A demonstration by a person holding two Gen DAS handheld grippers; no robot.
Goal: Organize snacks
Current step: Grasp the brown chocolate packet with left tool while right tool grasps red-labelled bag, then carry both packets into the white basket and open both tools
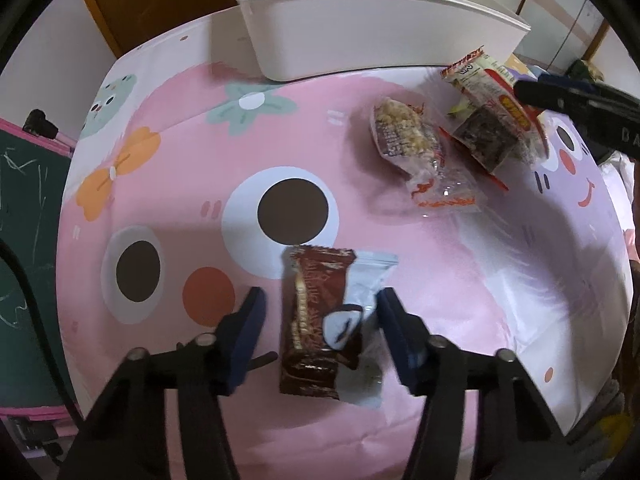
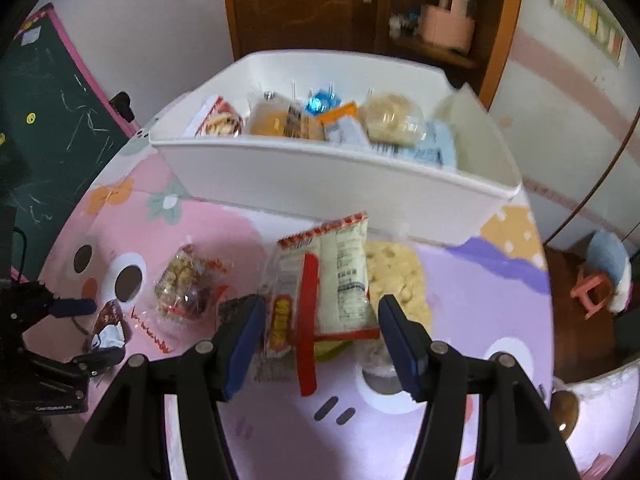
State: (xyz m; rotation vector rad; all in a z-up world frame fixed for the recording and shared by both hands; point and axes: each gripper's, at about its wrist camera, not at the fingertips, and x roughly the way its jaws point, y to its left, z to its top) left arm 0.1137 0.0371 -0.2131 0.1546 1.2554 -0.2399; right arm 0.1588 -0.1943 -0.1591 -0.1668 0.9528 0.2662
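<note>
Brown chocolate bar (image 1: 310, 320) lies on the cartoon tablecloth (image 1: 200, 184), overlapping a silver-white wrapper (image 1: 366, 304). Left gripper (image 1: 320, 312) points steeply down over both, jaws apart: left pad clear of the bar, right pad at the wrapper's edge, contact can't be confirmed. No grip.

Right gripper (image 2: 320, 320) is also parted, straddling a pale green packet with red trim (image 2: 340, 276). Neither pad is pressing on it. A dark snack (image 2: 236, 306) sits at the left pad, a yellow puffed snack (image 2: 396, 276) just right of the packet.

Clear bag of granola clusters (image 1: 404, 136) sits between the two work spots, touching a loose clear wrapper (image 1: 444, 192).

White bin (image 2: 320, 184) stands at the far side of the table, holding several snacks (image 2: 328, 120) already.

Green chalkboard (image 2: 48, 112) far left, wooden door (image 2: 300, 4) behind the bin.
</note>
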